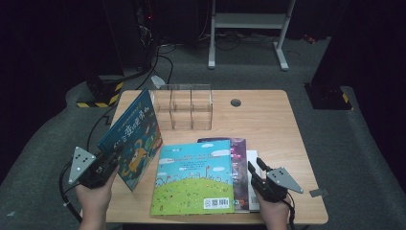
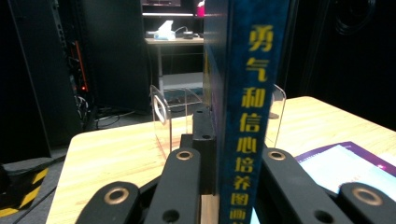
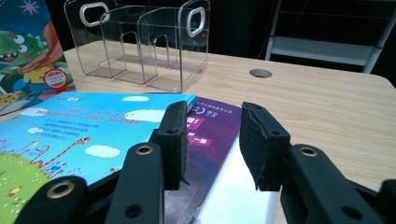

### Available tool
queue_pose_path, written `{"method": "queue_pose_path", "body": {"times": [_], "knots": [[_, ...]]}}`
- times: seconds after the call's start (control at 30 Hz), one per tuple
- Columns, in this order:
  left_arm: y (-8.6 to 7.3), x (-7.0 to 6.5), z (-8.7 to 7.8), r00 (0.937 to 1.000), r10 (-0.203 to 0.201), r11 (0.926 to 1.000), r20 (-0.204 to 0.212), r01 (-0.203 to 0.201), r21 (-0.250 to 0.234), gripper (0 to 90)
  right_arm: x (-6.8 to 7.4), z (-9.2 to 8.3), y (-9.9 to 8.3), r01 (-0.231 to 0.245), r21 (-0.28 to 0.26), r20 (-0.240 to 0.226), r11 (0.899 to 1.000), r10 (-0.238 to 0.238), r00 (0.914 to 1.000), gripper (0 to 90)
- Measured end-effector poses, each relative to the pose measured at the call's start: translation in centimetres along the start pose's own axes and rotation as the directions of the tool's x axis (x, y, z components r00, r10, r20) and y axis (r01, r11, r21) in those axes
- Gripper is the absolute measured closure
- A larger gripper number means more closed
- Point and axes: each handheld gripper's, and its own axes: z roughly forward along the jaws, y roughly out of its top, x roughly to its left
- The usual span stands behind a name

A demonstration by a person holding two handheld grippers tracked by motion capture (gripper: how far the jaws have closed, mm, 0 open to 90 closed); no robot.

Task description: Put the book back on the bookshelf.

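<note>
My left gripper (image 1: 111, 160) is shut on a dark blue picture book (image 1: 135, 137) and holds it upright on its edge at the table's left. The book's spine with yellow characters (image 2: 250, 107) stands between the jaws of my left gripper (image 2: 219, 154). A clear acrylic book rack (image 1: 184, 106) stands behind it at mid-table. A light blue and green book (image 1: 194, 176) lies flat on top of a purple book (image 1: 239, 165) and a white one (image 1: 253, 191). My right gripper (image 1: 256, 167) rests open over the stack's right edge, its jaws (image 3: 212, 140) apart with nothing between them.
The wooden table (image 1: 268, 124) has bare room on its right half, with a round cable hole (image 1: 235, 102) near the back edge. A white metal frame (image 1: 249, 24) stands on the floor behind, and cables trail at the back left.
</note>
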Motion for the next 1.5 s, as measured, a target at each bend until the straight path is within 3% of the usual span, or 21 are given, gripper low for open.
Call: {"method": "queue_pose_path", "body": {"times": [0.13,0.33,0.67,0.87,1.1,1.27,1.5], "knots": [[0.1,0.0,0.1,1.0,0.001,1.0,0.005,-0.001,-0.001,83.1,0.0,0.1,0.0,-0.004,0.002,-0.004,1.0,0.004,1.0,61.6],[0.9,0.1,0.4,0.9995,-0.032,0.9995,0.004,0.032,-0.002,83.3,0.0,0.0,0.1,-0.008,-0.003,-0.006,1.0,0.008,0.9999,61.4],[2.7,0.2,1.9,0.9997,-0.019,0.9996,0.013,0.019,0.021,83.4,-0.2,-0.2,0.2,-0.018,-0.014,-0.012,1.0,0.018,0.9998,61.4],[3.9,0.2,2.9,0.9994,-0.034,0.9994,0.005,0.034,-0.012,83.4,-0.3,-0.3,0.3,-0.025,-0.02,-0.013,0.999,0.025,0.9996,61.4],[5.4,-0.1,5.0,0.9998,-0.001,0.9998,-0.022,0.001,-0.019,83.3,-0.5,-0.5,0.3,-0.037,-0.026,-0.016,0.999,0.037,0.9992,61.5],[5.9,0.0,6.6,0.9995,-0.012,0.9991,-0.03,0.011,-0.04,83.3,-0.5,-0.5,0.3,-0.037,-0.025,-0.02,0.999,0.037,0.9991,61.7],[6.8,0.3,9.0,0.9987,-0.003,0.9995,-0.051,0.001,-0.03,83.3,-0.6,-0.4,0.3,-0.035,-0.017,-0.022,0.999,0.034,0.9992,61.8]]}}
